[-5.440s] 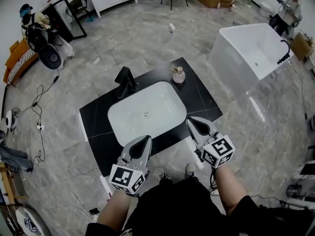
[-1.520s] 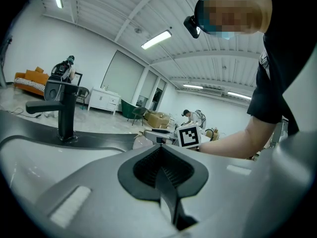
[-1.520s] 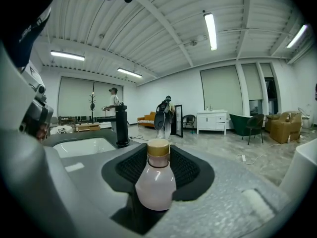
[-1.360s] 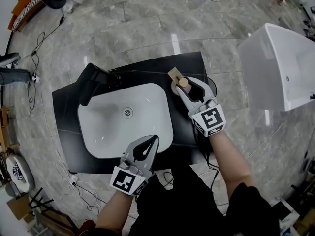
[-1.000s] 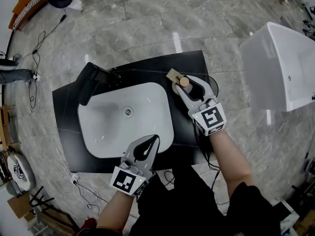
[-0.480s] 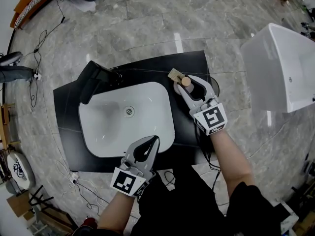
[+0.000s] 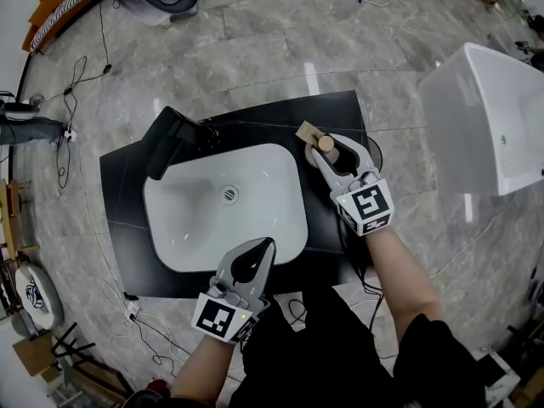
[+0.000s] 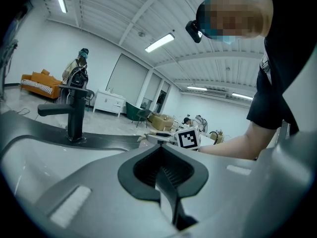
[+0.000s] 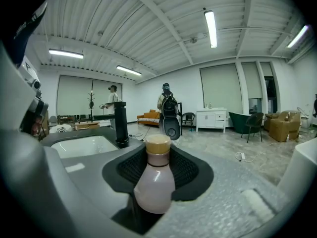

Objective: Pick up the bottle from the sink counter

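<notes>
One bottle [image 9: 154, 182] stands on the surface [image 7: 336, 113] between the right gripper [image 7: 327, 148] jaws, apart and just been closing, no firm press seen. Left gripper [image 7: 265, 246] jaws together, bottle far off.

The bottle [image 9: 154, 182] has a pale pink, milky body and a light brown cap. The counter [image 7: 255, 124] is black with a few thin pale lines. The basin [image 7: 204, 219] is plain white and the tap [image 7: 166, 140] is matt black. The floor [image 7: 246, 41] is grey marble with cloudy lighter streaks. The bathtub [image 7: 484, 117] is white.

The left gripper [image 7: 267, 245] and the right gripper [image 7: 324, 146], whose jaws have just been closing with the bottle between them, are light grey with black ribbed pads. Each carries a white cube [image 7: 365, 208] with black square markers. The person's clothes [image 7: 323, 347] are black. The sofa [image 9: 148, 116] is orange.
</notes>
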`<state>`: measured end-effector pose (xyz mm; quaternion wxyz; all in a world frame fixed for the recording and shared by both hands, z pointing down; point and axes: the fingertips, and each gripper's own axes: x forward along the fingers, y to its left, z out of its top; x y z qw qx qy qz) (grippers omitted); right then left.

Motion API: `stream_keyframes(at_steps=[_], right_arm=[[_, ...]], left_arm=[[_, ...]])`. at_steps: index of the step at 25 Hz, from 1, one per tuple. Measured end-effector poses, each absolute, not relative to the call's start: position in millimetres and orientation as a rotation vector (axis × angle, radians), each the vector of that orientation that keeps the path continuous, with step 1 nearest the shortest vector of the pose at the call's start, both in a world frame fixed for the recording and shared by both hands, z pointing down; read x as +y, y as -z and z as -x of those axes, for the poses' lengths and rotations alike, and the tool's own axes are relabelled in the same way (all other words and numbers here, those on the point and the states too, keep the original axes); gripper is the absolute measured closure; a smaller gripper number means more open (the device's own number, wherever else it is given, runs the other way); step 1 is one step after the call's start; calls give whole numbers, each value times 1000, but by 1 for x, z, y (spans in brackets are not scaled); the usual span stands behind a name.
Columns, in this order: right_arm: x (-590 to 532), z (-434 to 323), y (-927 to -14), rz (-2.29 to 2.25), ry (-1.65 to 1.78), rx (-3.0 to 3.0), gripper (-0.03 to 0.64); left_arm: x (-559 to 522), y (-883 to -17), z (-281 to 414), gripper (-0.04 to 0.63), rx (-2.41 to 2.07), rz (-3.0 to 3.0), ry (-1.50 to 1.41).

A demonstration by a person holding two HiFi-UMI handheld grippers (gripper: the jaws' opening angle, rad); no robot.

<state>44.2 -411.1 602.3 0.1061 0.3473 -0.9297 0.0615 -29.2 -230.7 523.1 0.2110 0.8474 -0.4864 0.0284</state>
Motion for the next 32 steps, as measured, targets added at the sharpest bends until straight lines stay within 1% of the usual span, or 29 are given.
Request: stream_keyframes(at_steps=[17,26,32], right_arm=[[-377,-41,-568,-1054,-223,-2739,477],[-340,-33,-541,-1158,-274,-2718,477],[-298,-19,-512,-1239,-267,-2702,477]], left_arm=[[-218,-505,57,592,-1412,-2353,-69],[-196,-493,92,592,-1399,-2379,-83],[-173,-480,127,592,-1385,-2397,-107]])
